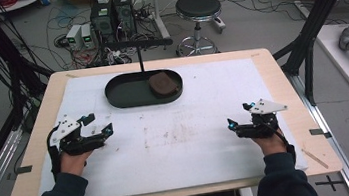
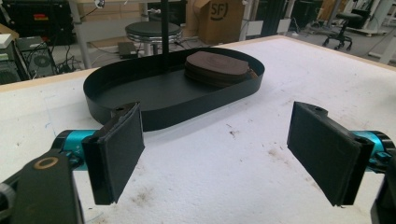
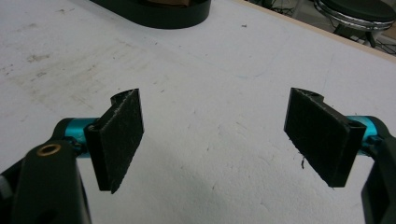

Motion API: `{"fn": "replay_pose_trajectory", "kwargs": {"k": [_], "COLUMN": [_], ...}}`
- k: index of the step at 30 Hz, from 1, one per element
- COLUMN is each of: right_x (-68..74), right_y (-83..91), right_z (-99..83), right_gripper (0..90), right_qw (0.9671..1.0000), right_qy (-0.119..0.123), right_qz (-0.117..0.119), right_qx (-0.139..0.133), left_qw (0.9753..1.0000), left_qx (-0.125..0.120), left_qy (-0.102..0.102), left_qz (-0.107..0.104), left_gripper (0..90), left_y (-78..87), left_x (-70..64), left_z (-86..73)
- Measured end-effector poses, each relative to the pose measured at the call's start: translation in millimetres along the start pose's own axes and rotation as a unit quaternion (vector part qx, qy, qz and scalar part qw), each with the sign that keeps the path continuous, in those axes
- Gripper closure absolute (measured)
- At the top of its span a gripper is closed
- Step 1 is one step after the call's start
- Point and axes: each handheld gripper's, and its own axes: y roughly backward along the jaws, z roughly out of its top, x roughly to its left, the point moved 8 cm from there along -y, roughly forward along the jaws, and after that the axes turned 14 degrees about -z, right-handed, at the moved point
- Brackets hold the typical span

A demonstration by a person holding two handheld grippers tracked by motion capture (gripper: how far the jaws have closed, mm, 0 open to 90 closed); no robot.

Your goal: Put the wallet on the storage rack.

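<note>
1. The brown pad (image 1: 161,83), a flat stack of dark brown discs as far as can be told, lies in the right end of the black oval tray (image 1: 127,99) at the far middle of the desk (image 1: 178,143). The tray's thin upright post rises just left of it.
2. Left tool (image 1: 96,125): jaws spread wide with nothing between them, hovering low over the white mat, well short of the tray. In the left gripper view the tray and pad (image 2: 217,67) sit straight ahead between the jaws.
3. Right tool (image 1: 239,115): jaws likewise wide apart and empty, above bare mat at the right, pointing inward toward the desk's centre. Its own view catches the tray's near rim (image 3: 159,18) at the top edge.
4. Pose: both forearms enter from the near edge, hands level, wrists roughly symmetrical, grey plates on top.
5. Judged step: reach for the pad. The left tool looks better lined up.
6. To do it well: come in over the near wall, keep clear of the post, drop one jaw either side of the pad's edge, close on the full stack, lift straight up so the tray isn't dragged.
</note>
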Motion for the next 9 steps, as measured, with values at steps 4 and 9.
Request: {"fn": "replay_pose_trajectory", "kwargs": {"k": [4, 9], "right_x": [-1.1, -2.7], "right_y": [-1.0, -1.7], "right_z": [-1.1, -1.2], "right_gripper": [20.2, 20.2], "right_qw": [1.0, 1.0], "right_qy": [0.002, 0.002], "right_qz": [-0.001, -0.003], "right_qx": [0.001, -0.002], "left_qw": [1.0, 1.0], "left_qx": [0.005, 0.006], "left_qy": [0.003, 0.003], "left_qz": [0.001, 0.004], "left_gripper": [18.6, 18.5], "left_y": [-1.8, -1.8], "left_x": [0.2, 2.0], "left_z": [-2.5, -3.1]}}
